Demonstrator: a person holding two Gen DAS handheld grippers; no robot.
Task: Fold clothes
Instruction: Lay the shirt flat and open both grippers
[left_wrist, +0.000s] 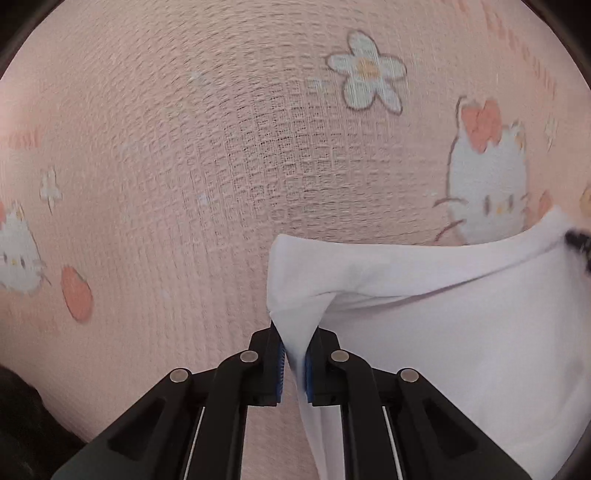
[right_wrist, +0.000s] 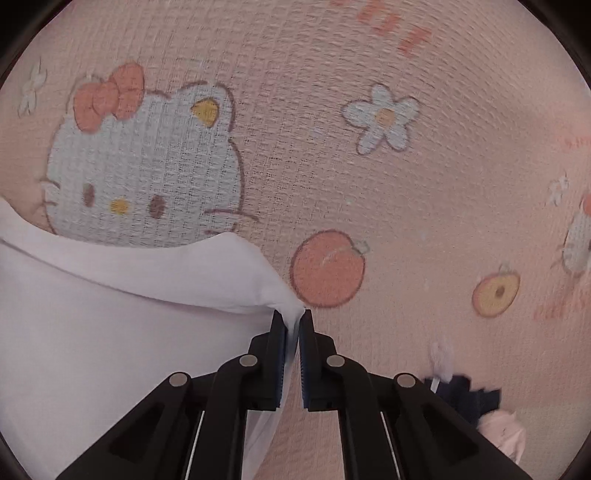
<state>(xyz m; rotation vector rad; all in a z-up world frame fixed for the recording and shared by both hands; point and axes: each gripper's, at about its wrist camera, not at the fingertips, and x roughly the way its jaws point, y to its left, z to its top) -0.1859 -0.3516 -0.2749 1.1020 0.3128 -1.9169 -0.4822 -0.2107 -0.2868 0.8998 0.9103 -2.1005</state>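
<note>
Pinching opposite corners of the white garment (left_wrist: 443, 332), the left gripper (left_wrist: 294, 354) and right gripper (right_wrist: 291, 332) are clamped on it, holding it above the pink sheet (left_wrist: 184, 147). Next, likely carry both corners across together, evenly, to make the fold.

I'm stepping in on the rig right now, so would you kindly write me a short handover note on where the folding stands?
Left gripper: shut on a corner of the white garment.
Right gripper: shut on another corner of the same garment, which stretches between the two.
Below lies the pink printed cloth with cats, flowers and fruit.
A dark item lies to the lower right in the right wrist view; too blurred to identify.
Done: both corners gripped.
Left: probably carry them over to make the fold, lay flat, release.
</note>
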